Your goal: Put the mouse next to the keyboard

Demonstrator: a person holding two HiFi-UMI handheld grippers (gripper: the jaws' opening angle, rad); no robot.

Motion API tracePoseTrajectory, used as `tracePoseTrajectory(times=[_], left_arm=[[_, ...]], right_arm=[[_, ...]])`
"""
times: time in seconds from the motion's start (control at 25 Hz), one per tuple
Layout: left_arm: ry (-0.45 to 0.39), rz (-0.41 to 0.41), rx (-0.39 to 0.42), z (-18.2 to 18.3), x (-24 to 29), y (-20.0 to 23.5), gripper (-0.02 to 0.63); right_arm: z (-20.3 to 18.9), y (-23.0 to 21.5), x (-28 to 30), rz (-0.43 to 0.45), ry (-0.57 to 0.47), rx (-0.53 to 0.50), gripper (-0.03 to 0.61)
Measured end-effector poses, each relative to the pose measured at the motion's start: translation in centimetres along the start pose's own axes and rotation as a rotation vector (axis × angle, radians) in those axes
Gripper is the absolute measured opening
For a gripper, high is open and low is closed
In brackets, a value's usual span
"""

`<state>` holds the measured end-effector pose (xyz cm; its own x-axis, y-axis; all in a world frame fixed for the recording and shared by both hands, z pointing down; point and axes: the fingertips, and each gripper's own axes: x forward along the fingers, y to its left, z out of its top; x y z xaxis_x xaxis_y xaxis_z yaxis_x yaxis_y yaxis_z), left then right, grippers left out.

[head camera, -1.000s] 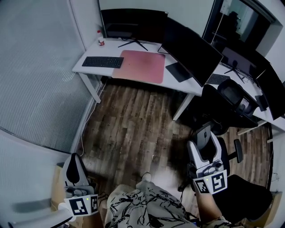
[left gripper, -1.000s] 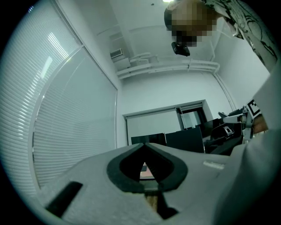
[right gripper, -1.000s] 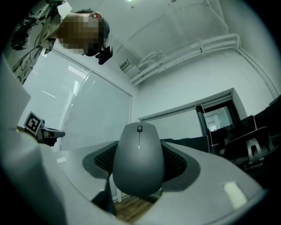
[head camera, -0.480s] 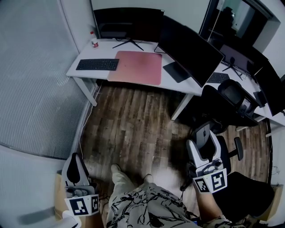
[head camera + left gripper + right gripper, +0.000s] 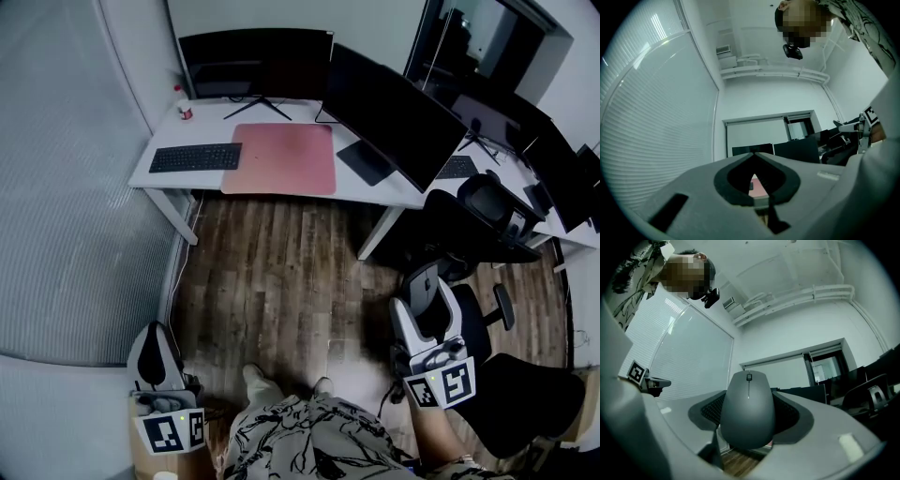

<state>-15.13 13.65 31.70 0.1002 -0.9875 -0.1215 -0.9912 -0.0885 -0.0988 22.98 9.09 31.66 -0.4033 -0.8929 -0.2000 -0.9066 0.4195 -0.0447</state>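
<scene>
A black keyboard (image 5: 195, 157) lies at the left end of a white desk (image 5: 366, 190) far ahead of me. My right gripper (image 5: 427, 278) is low at the right, over the floor, shut on a grey mouse (image 5: 428, 284). In the right gripper view the mouse (image 5: 748, 408) stands upright between the two jaws, wheel end up. My left gripper (image 5: 153, 332) hangs low at the left, shut and empty. In the left gripper view its tips (image 5: 753, 154) meet, and the desk shows small through the gap below them.
A pink mat (image 5: 281, 157) lies beside the keyboard, with two dark monitors (image 5: 253, 61) (image 5: 394, 98) behind. A small bottle (image 5: 186, 112) stands at the desk's back left. Office chairs (image 5: 487, 202) and another desk (image 5: 562, 246) fill the right. A blind-covered glass wall (image 5: 66, 187) runs along the left.
The person has stepped across the wooden floor, a foot now showing below. The desk has shifted left and lower in the head view. Both grippers keep their state, the mouse still held.
</scene>
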Motion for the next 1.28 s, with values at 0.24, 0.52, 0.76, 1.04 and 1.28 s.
tracePoseTrajectory(times=[0.24,0.52,0.76,1.04,1.28], left_arm=[[-0.005,-0.028,-0.008,-0.3,2.3,2.7,-0.002],[-0.007,-0.058,-0.021,-1.0,3.7,6.1,-0.002],[-0.010,-0.098,-0.028,-1.4,5.0,9.9,-0.002],[-0.004,-0.152,-0.046,-2.5,5.6,14.0,-0.002],[0.011,-0.164,-0.066,-3.9,6.2,15.9,-0.002]], right_arm=[[-0.1,1.6,2.3,-0.029,0.001,-0.008,0.302],[-0.7,4.2,4.3,-0.054,0.006,-0.009,0.302],[-1.1,7.5,6.2,-0.084,0.008,-0.019,0.302],[-2.0,11.8,7.5,-0.121,0.029,-0.034,0.302],[-2.8,13.3,9.0,-0.125,0.044,-0.036,0.302]])
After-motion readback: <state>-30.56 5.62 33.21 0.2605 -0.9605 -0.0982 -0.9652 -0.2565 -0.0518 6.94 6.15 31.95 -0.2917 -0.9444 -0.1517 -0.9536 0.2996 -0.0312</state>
